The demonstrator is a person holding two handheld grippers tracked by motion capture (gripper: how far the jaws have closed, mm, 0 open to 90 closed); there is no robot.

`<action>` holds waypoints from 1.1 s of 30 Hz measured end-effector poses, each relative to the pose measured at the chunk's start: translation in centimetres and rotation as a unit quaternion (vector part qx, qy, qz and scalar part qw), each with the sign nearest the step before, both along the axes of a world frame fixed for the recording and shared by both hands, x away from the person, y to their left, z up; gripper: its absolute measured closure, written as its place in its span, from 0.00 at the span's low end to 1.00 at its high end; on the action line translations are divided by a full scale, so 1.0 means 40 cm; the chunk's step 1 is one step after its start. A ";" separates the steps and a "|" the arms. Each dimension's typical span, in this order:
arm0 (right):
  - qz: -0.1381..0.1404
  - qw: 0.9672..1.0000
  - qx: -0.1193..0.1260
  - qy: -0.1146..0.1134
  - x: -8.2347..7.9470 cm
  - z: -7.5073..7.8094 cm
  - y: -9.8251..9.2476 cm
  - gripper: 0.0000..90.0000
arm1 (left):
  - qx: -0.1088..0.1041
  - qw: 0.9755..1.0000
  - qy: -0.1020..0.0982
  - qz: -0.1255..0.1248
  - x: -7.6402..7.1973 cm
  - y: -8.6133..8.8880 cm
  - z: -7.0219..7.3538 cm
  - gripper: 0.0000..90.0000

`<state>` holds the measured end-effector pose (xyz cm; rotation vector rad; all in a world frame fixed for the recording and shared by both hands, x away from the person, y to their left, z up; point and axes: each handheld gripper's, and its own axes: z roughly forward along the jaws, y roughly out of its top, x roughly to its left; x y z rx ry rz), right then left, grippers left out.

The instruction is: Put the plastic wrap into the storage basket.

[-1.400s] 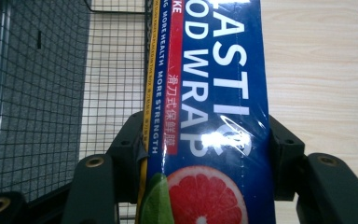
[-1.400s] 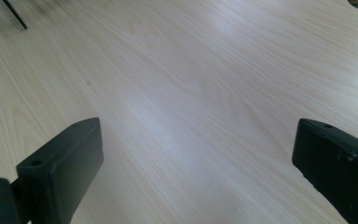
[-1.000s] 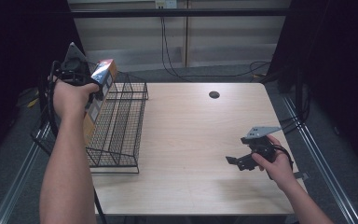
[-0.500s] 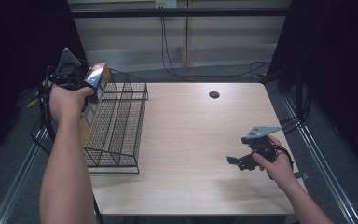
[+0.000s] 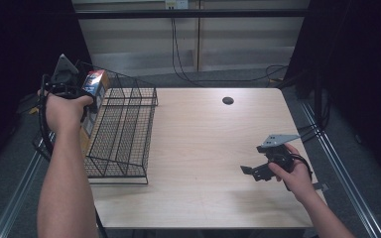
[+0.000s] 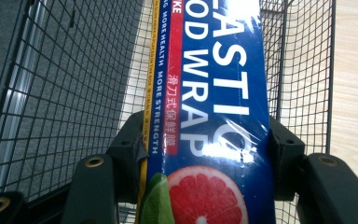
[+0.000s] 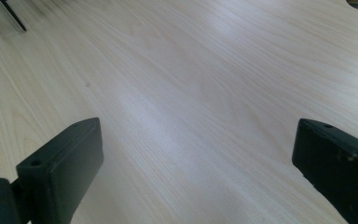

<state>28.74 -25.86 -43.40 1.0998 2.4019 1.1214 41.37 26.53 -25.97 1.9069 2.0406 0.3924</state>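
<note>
Since a second ago, your left gripper [image 5: 82, 94] has carried the box [image 5: 94, 87] a little left and back, so it now hangs over the outer left edge of the wire rack [image 5: 124, 134], tilted, apparently being lowered beside or into it. Its jaws clamp the box's sides. Your right gripper [image 5: 258, 171] rests spread wide and empty on the table [image 5: 203, 148], unmoved. In the left gripper view the blue box [image 6: 214, 116] reads "…ASTIC …OD WRAP", "MORE HEALTH MORE STRENGTH", with Chinese characters and a grapefruit picture.
</note>
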 end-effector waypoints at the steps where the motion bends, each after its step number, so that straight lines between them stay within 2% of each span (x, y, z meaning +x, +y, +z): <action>1: 0.001 1.000 0.000 0.000 0.000 0.000 0.000 0.02 | 0.000 1.000 -0.001 0.002 -0.001 0.001 -0.001 0.48; 15: 0.001 1.000 0.000 0.000 -0.002 0.002 -0.002 0.02 | 0.000 1.000 0.005 0.019 -0.010 0.023 -0.013 0.48; 18: 0.000 1.000 0.001 -0.001 -0.002 0.002 -0.002 0.02 | -0.003 1.000 0.014 0.019 -0.012 0.028 -0.018 0.48; 21: -0.002 1.000 -0.001 0.000 -0.002 0.002 0.000 0.02 | -0.003 0.999 0.015 0.029 -0.012 0.026 -0.025 0.48; 33: 0.001 1.000 -0.002 -0.001 -0.001 -0.001 0.002 0.02 | -0.002 0.999 0.033 0.010 -0.002 0.016 -0.056 0.48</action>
